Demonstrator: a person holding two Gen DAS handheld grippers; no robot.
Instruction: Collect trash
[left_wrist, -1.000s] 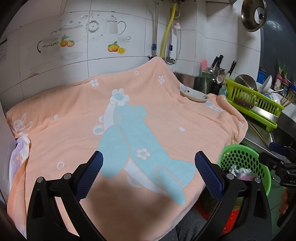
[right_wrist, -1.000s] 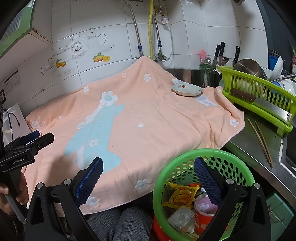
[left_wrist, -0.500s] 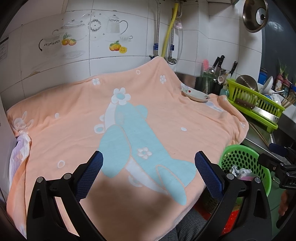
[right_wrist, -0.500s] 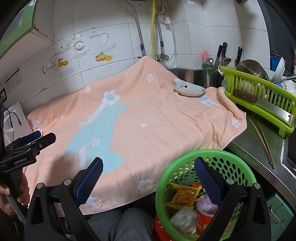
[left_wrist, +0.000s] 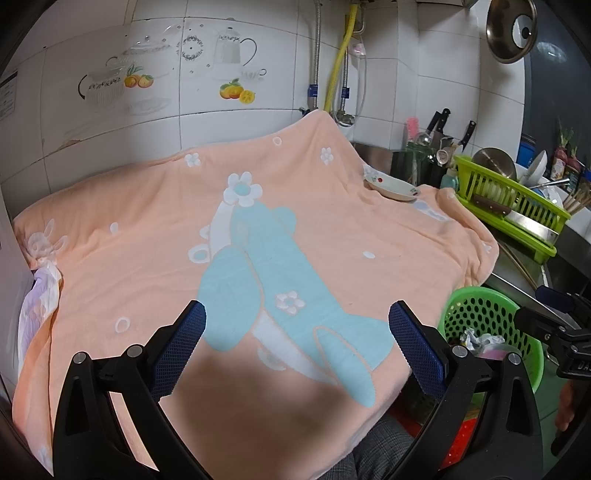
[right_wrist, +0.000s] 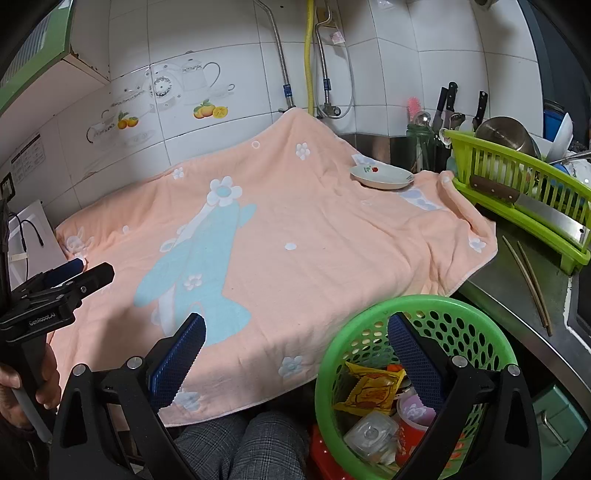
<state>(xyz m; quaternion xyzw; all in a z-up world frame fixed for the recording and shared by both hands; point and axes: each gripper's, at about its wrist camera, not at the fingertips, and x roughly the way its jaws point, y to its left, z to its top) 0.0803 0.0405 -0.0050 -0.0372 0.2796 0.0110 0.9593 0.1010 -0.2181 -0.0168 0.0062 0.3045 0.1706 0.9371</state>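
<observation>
A green perforated basket (right_wrist: 443, 306) stands below the counter's front edge and holds trash: a yellow wrapper (right_wrist: 373, 387), a red cup (right_wrist: 415, 413) and a clear plastic lid (right_wrist: 371, 435). The same basket (left_wrist: 480, 306) shows in the left wrist view with crumpled paper (left_wrist: 480, 338) inside. My right gripper (right_wrist: 295, 354) is open, its right finger over the basket. My left gripper (left_wrist: 297, 343) is open above the front of the peach towel (left_wrist: 277, 240), holding nothing. Each gripper also shows in the other's view: the left gripper (right_wrist: 70, 280) and the right gripper (left_wrist: 554, 325).
A white dish (right_wrist: 382, 177) sits on the towel's far right corner. A green dish rack (right_wrist: 517, 195) with a cleaver and bowls stands on the right, chopsticks (right_wrist: 528, 280) on the steel counter beside it. Knives and utensils stand by the tiled wall. A person's knees (right_wrist: 243, 443) are below.
Both views have shifted slightly back and up; the basket sits a little lower in the right wrist view. Both grippers stay open and nothing was picked up.
</observation>
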